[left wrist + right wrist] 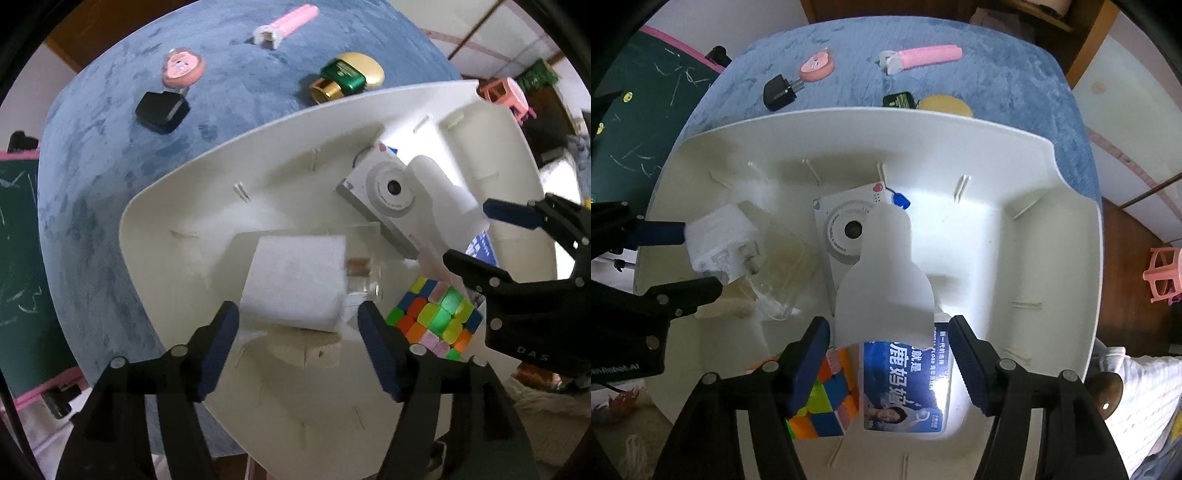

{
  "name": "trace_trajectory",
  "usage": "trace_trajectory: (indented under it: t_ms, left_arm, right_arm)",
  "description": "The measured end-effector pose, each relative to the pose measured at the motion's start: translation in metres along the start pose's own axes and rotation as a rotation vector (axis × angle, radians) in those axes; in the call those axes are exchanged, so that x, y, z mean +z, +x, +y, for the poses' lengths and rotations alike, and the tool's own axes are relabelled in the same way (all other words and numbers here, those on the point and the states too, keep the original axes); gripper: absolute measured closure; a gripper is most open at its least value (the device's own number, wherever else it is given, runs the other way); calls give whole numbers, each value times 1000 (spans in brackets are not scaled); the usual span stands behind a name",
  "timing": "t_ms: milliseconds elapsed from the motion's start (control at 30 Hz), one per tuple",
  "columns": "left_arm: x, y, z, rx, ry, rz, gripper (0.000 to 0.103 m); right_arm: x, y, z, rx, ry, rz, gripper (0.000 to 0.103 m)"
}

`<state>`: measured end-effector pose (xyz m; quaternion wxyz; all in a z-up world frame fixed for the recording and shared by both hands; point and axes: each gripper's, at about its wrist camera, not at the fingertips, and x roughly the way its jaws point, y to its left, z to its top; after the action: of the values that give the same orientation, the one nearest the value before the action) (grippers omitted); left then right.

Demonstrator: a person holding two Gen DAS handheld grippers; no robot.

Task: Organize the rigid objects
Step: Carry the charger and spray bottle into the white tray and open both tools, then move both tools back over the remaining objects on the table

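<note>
Both grippers hang over the white bin point(1052, 155), jaws parted. The left gripper point(297, 328) straddles a white charger point(295, 284), released; the right gripper point(890, 350) straddles a white bottle point(886, 280), long axis toward twelve o'clock.

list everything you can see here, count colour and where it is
bin: 1, white, on the blue cloth
white charger: 1, white, in the bin between the left gripper's fingers, no pad pressing on it
clear box: 1, transparent, in the bin under the charger
toy camera: 1, white, in the bin
bottle: 1, translucent white with blue label, in the bin between the right gripper's fingers
puzzle cube: 1, multicolour, in the bin
black plug: 1, black, on the cloth
round pink case: 1, pink, on the cloth
pink tool: 1, pink and white, on the cloth
green and gold item: 1, by the bin's rim
blue cloth: 1, blue
left gripper: 1, black, open
right gripper: 1, black, open
</note>
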<state>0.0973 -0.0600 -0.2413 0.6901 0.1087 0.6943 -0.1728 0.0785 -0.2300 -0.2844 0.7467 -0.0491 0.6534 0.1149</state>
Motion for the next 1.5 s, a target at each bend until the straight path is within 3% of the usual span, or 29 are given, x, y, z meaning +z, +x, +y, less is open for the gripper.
trace_trajectory:
  t_ms: [567, 1200, 1500]
  left_arm:
    - [0, -29, 3, -25, 32, -48, 29]
    - [20, -80, 24, -61, -27, -227, 29]
    - [44, -107, 50, -20, -66, -331, 29]
  right_arm:
    - [12, -27, -9, 12, 21, -78, 36]
    - [34, -62, -9, 11, 30, -156, 36]
    - [50, -80, -34, -2, 87, -204, 36]
